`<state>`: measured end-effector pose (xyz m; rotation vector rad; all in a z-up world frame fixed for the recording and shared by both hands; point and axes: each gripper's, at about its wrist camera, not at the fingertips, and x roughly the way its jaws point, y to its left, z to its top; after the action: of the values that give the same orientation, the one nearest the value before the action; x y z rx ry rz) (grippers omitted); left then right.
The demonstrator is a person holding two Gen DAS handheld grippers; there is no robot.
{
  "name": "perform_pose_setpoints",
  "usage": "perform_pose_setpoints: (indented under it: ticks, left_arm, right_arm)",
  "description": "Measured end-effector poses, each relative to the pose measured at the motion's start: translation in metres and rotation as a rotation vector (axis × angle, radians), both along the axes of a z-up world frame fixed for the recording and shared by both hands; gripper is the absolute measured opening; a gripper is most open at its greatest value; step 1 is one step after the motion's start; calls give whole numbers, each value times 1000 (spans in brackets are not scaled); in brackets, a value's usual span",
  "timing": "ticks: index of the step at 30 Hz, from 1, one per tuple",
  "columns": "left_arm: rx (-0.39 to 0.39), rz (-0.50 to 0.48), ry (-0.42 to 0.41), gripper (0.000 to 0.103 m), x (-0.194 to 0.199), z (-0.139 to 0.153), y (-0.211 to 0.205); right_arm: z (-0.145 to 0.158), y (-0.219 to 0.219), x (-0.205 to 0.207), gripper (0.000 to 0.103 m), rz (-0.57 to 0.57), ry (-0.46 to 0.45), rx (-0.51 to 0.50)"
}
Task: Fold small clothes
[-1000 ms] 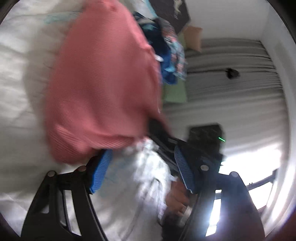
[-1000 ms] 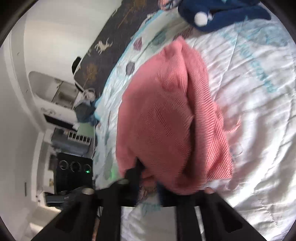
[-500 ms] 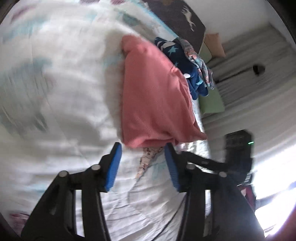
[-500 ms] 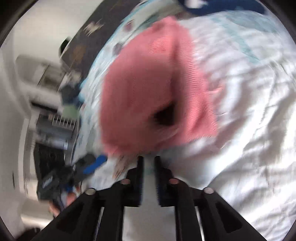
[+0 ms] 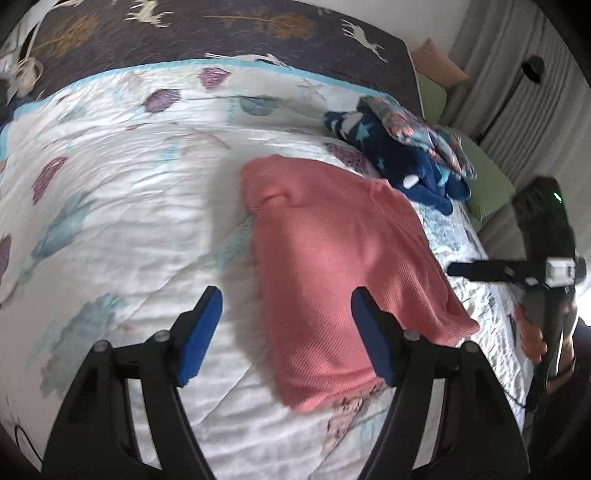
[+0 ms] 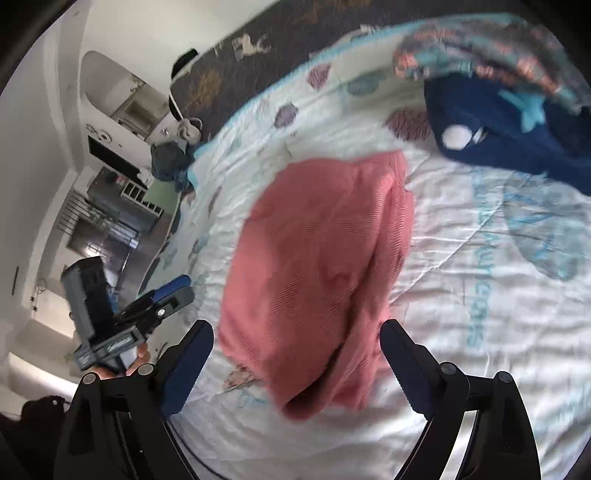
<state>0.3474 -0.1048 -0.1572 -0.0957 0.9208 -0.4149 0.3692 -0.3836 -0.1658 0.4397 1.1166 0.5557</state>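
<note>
A folded pink knit garment [image 5: 351,266] lies flat on the white patterned quilt [image 5: 122,206]. My left gripper [image 5: 286,295] hovers above its near left edge. The jaws are opening, and nothing is pressed between the blue pads [image 5: 201,328]. In the right wrist view the same pink garment [image 6: 314,266] lies just beyond my right gripper [image 6: 297,328]. Its jaws are opening wide and hold nothing. Each gripper shows in the other's view: the right gripper [image 5: 480,269] is at the right edge of the bed, and the left gripper [image 6: 166,295] is at the left, held by a hand [image 6: 140,354].
A pile of a dark blue star-print garment [image 5: 399,162] and a floral one [image 5: 417,125] sits behind the pink garment. A dark deer-print cover [image 5: 221,33] runs along the bed's far end. Green cushions [image 5: 487,192] and grey curtains [image 5: 517,92] are on the right. Shelves [image 6: 122,192] stand off the bed's left side.
The pink garment hung lifted from both grippers a second ago and now lies on the quilt. Both grippers have let go, opened wide and drawn back from it.
</note>
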Motion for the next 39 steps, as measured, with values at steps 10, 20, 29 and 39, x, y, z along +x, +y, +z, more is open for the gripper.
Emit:
perform_pose_setpoints:
  ticks: [10, 20, 29, 39]
  left_arm:
    - [-8, 10, 114, 77, 30, -35, -22]
    - [-162, -51, 204, 80, 44, -51, -19]
    - [-458, -134, 333, 37, 62, -74, -11]
    - [-417, -198, 357, 42, 51, -74, 6]
  right_arm:
    - [-49, -23, 27, 93, -22, 75, 114]
    - [-50, -20, 37, 100, -40, 74, 174]
    - [-52, 11, 60, 74, -153, 84, 164]
    - [-47, -5, 40, 46, -100, 85, 18]
